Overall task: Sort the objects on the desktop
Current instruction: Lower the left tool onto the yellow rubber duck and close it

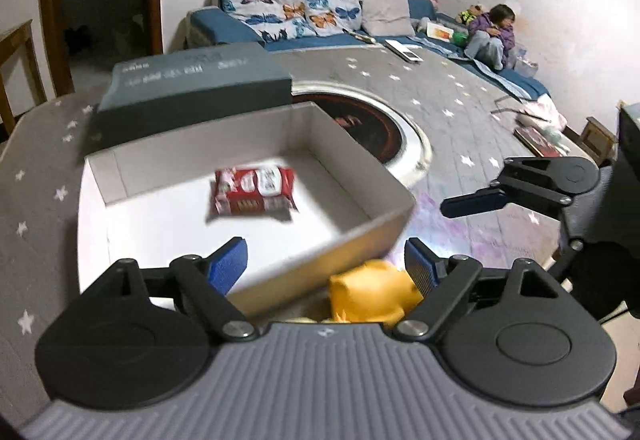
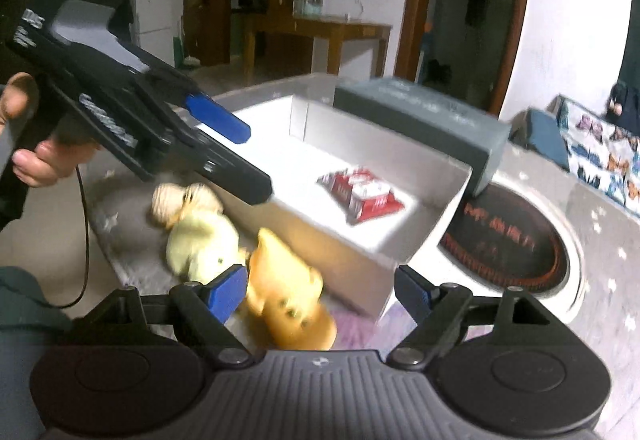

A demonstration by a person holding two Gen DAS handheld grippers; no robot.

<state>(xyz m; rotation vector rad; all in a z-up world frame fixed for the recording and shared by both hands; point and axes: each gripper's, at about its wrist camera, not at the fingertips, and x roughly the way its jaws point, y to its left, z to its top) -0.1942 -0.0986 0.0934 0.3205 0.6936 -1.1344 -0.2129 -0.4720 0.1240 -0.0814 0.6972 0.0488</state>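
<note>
Surface: grey star-patterned table cover (image 1: 460, 144), with a round dark inset panel (image 1: 372, 124) ringed in pale metal near the middle.
Box: white open-topped cardboard box (image 1: 360, 232) sits on the cover; its near right corner points toward the grippers.
Box contents: one red snack packet (image 1: 252, 190) lies flat on the box floor, apart from the walls.
Lid: dark grey box lid (image 1: 192, 88) leans behind the box, its lower edge meeting the far wall.
Orange toy: soft orange plush (image 2: 286, 296) lies on the cover just outside the box's near wall, touching or nearly touching it; blurred.
Yellow toy: pale yellow-green plush (image 2: 200, 240) lies beside the orange one, farther from the box.
Cream toy: a small cream-coloured plush (image 2: 184, 200) rests against the yellow one's far side; blur hides its shape.
Left gripper (image 1: 326, 264): jaws spread wide and holding nothing, hovering over the box's near corner, with the orange toy low between the blue pads (image 1: 228, 260).
Right gripper (image 2: 320, 292): jaws likewise wide apart and empty, the orange toy just beside its left pad.
Room: blue sofa (image 1: 236, 28) with a butterfly throw (image 1: 296, 8) behind the table; a child (image 1: 494, 34) sits at its right end; a wooden table (image 2: 320, 32) and shelves stand on the other side.
</note>
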